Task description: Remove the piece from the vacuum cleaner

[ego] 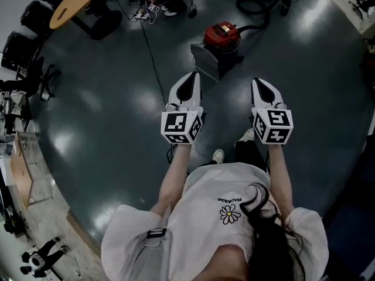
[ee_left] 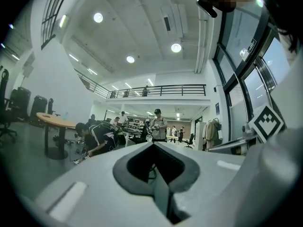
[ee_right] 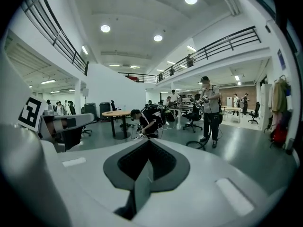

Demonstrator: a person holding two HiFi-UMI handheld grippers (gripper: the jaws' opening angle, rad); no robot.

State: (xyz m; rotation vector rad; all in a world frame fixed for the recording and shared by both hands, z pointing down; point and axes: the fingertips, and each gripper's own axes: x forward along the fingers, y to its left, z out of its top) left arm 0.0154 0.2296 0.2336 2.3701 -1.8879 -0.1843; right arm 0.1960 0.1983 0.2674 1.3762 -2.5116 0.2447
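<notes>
Both hands are up in front of me, nothing held: left gripper (ego: pixel 191 76) has its jaws pressed together and empty, confirmed in the left gripper view (ee_left: pixel 154 146); right gripper (ego: pixel 258 82) is the same, jaws closed tip to tip with nothing between them in the right gripper view (ee_right: pixel 147 144). The task's thing, the red round canister vacuum cleaner (ego: pixel 221 35), sits on the dark glossy floor (ego: pixel 105 104) ahead of me, well apart from both grippers, against a grey boxy part (ego: pixel 212 60), with its black hose (ego: pixel 253 7) looping off behind. I can't tell from here which piece is meant to come off, so the main risk is grabbing the wrong part. Other risks, my guess: if I reach in with the jaws shut I'll just knock the canister; if it rolls or slides, a one-sided pull would drag the whole body instead of freeing the piece, so one gripper should brace. The hose could tug it sideways. The thin black cable (ego: pixel 153 63) runs along the floor near my left side, a possible snag or trip on approach.
</notes>
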